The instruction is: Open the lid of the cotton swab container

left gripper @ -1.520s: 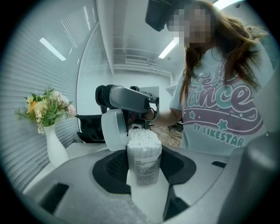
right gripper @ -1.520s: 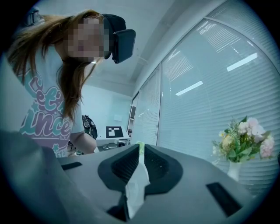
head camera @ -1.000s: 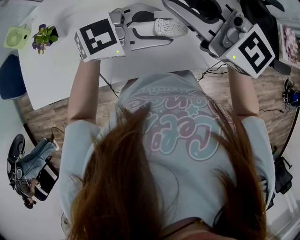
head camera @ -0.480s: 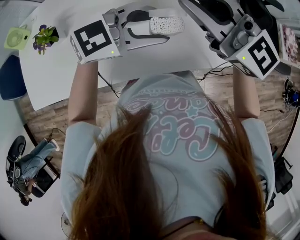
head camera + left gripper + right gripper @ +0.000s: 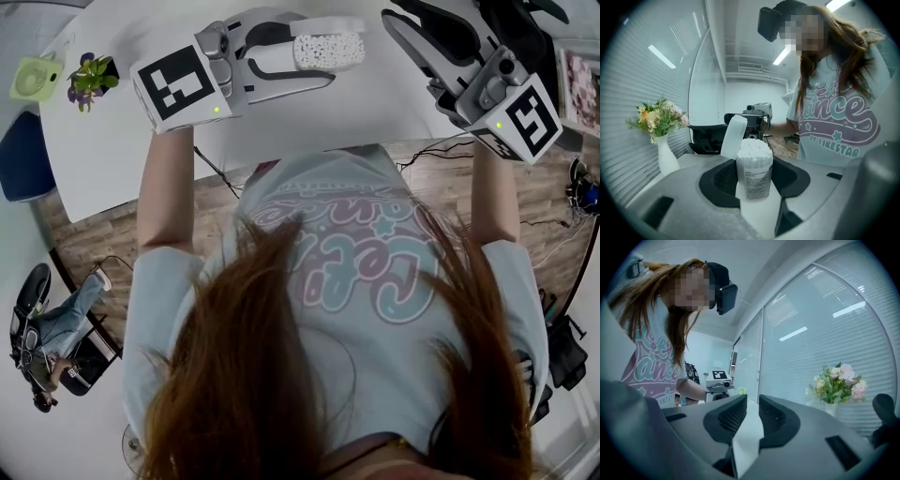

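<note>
A clear cotton swab container (image 5: 339, 49) packed with white swabs is clamped between the jaws of my left gripper (image 5: 314, 52) above the white table (image 5: 112, 150). In the left gripper view the container (image 5: 754, 180) stands upright between the black pads (image 5: 719, 180). Its white hinged lid (image 5: 734, 136) is flipped up and back, baring the swab tips (image 5: 754, 147). My right gripper (image 5: 401, 21) is off to the container's right, apart from it. Its jaws have just been opening; they show a narrow gap with nothing in it, and the right gripper (image 5: 752, 404) points level over the table.
A small potted plant (image 5: 89, 75) and a green gadget (image 5: 36, 75) sit at the table's far left. A vase of flowers (image 5: 658, 122) stands near the blinds, and the vase (image 5: 839, 380) shows again at right. Cables (image 5: 436, 145) lie on the wooden floor.
The right gripper has drawn away to the right from the container's end, and its jaws have parted slightly. The lid now stands open. The left gripper keeps its hold.
</note>
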`<act>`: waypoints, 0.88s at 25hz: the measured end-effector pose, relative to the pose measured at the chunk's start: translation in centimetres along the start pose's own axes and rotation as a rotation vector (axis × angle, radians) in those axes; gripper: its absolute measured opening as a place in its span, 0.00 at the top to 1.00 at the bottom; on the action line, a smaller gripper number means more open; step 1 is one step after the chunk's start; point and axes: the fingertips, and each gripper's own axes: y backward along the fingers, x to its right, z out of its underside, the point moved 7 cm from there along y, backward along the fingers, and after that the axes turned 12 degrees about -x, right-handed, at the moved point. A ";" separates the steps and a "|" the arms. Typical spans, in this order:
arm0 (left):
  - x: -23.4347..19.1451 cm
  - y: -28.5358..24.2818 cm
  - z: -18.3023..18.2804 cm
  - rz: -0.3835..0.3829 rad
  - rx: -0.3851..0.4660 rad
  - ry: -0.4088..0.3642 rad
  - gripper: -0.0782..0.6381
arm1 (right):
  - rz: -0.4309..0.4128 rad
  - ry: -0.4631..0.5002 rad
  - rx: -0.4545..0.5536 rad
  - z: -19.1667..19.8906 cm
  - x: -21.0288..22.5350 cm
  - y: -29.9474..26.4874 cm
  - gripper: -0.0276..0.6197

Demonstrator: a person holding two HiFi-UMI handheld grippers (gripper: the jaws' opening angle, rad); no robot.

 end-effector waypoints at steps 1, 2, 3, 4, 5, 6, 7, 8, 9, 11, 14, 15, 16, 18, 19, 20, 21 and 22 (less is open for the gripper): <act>0.0 0.0 0.0 -0.001 0.000 -0.002 0.63 | -0.005 0.002 -0.005 0.3 -0.1 0.2 0.85; 0.0 0.1 -0.1 -0.003 -0.001 -0.004 0.63 | -0.014 0.003 -0.013 0.5 -0.3 0.5 0.84; -0.1 0.1 -0.2 -0.005 0.000 -0.005 0.63 | -0.028 0.005 -0.022 0.8 -0.5 0.7 0.83; -0.1 0.1 -0.2 -0.006 0.001 -0.004 0.63 | -0.042 0.007 -0.033 1.0 -0.7 0.8 0.81; -0.1 0.1 -0.4 -0.007 0.004 -0.002 0.63 | -0.056 0.011 -0.044 1.2 -0.8 1.0 0.80; -0.1 0.1 -0.4 -0.007 0.005 -0.002 0.63 | -0.068 0.014 -0.055 1.4 -1.0 1.0 0.79; -0.2 0.1 -0.5 -0.006 0.006 -0.003 0.63 | -0.079 0.016 -0.065 1.6 -1.1 1.0 0.77; -0.3 0.2 -0.5 -0.006 0.006 -0.004 0.63 | -0.090 0.017 -0.072 1.8 -1.2 0.9 0.76; -0.4 0.2 -0.5 -0.006 0.007 -0.006 0.63 | -0.101 0.017 -0.077 1.9 -1.3 0.7 0.74; -0.5 0.4 -0.4 -0.005 0.011 -0.011 0.63 | -0.126 0.018 -0.087 2.2 -1.5 0.3 0.72; -0.8 0.6 -0.4 -0.003 0.014 -0.020 0.63 | -0.166 0.020 -0.107 2.7 -1.8 -0.5 0.68; -0.9 0.6 -0.3 -0.003 0.016 -0.023 0.63 | -0.178 0.023 -0.114 2.9 -1.9 -0.8 0.66; -0.9 0.7 -0.3 -0.002 0.019 -0.024 0.63 | -0.190 0.025 -0.120 3.2 -1.9 -1.0 0.65; -0.9 0.9 -0.2 0.000 0.028 -0.024 0.63 | -0.207 0.030 -0.115 3.4 -2.2 -1.5 0.64; -0.9 0.9 -0.2 0.002 0.031 -0.025 0.63 | -0.213 0.031 -0.104 3.4 -2.3 -1.7 0.64; -0.8 1.0 -0.2 0.003 0.032 -0.028 0.63 | -0.219 0.034 -0.092 3.2 -2.4 -2.0 0.64; -0.8 1.0 -0.3 0.006 0.033 -0.031 0.63 | -0.226 0.038 -0.085 3.1 -2.5 -2.2 0.64; -0.8 1.0 -0.3 0.009 0.033 -0.035 0.63 | -0.234 0.042 -0.083 3.1 -2.6 -2.3 0.64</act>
